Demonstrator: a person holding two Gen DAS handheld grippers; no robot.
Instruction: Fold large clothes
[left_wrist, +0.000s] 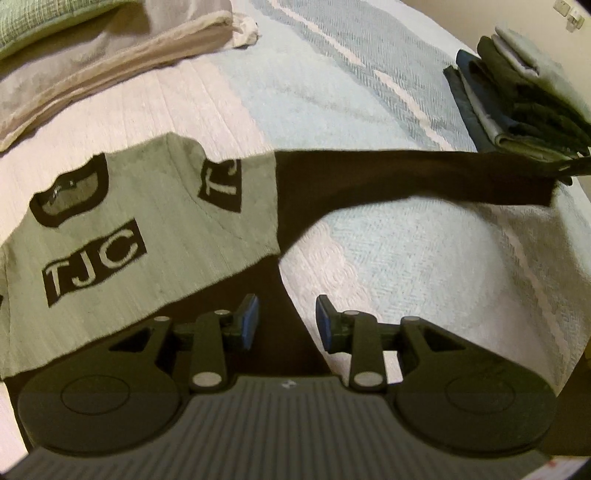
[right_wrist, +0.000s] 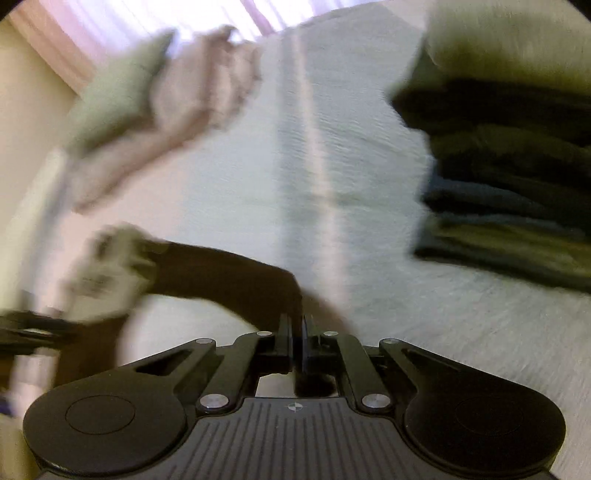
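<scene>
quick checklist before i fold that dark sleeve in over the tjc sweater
1. Right gripper shut on the dark sleeve: ok, cuff sits between its closed fingers.
2. Sleeve lifted off the bedspread: ok, it stretches out in the air.
3. Left gripper free: ok, open, hovering over the sweater's dark lower part, holding nothing.
4. Sweater body lying flat: ok in the visible part; the left edge is cut off.
5. Folded pile out of the sleeve's path: cannot tell, the cuff end is close to it.
6. Right view sharp enough to judge grip depth: not ok, blurred.
</scene>
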